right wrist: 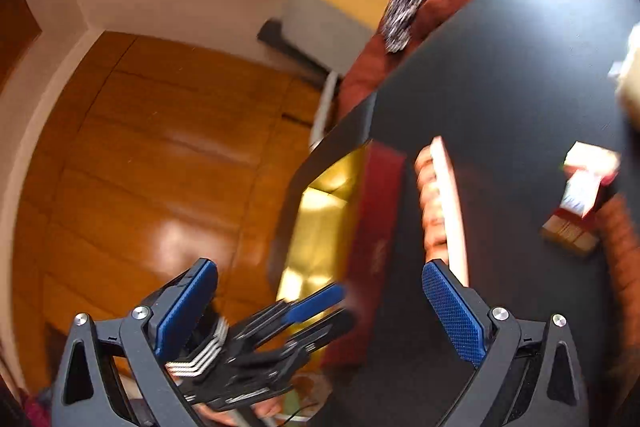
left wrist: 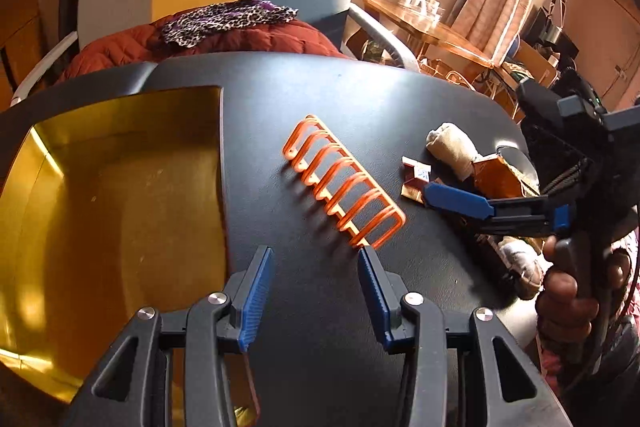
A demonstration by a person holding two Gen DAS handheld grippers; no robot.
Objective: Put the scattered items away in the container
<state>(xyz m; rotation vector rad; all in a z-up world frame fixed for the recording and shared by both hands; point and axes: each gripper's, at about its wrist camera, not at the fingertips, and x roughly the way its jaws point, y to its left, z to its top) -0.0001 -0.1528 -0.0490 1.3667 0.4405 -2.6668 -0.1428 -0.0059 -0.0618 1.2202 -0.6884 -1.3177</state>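
Your left claw (left wrist: 316,291) hangs over the black table (left wrist: 360,99) with its blue pads spread and nothing between them. It sits between the gold-lined box (left wrist: 120,195) on one side and the orange wire rack (left wrist: 344,187) just ahead, so the rack is likely its next pick: the near end of the rack lies just beside the claw's right pad.

Your right claw (right wrist: 320,307) is also spread wide and empty. In the left wrist view it reaches in low from the right edge toward the cluster there: a rolled cream cloth (left wrist: 452,147), a small red-and-white carton (left wrist: 416,179) and a brown packet (left wrist: 500,179), all close together. One item, partly hidden under the claw, cannot be identified.

The box stands open at the table's edge with its red outer wall (right wrist: 380,219) facing the rack. Nothing from the scatter shows inside it, so the tidying appears barely started. The right wrist view is blurred; treat its detail with caution.
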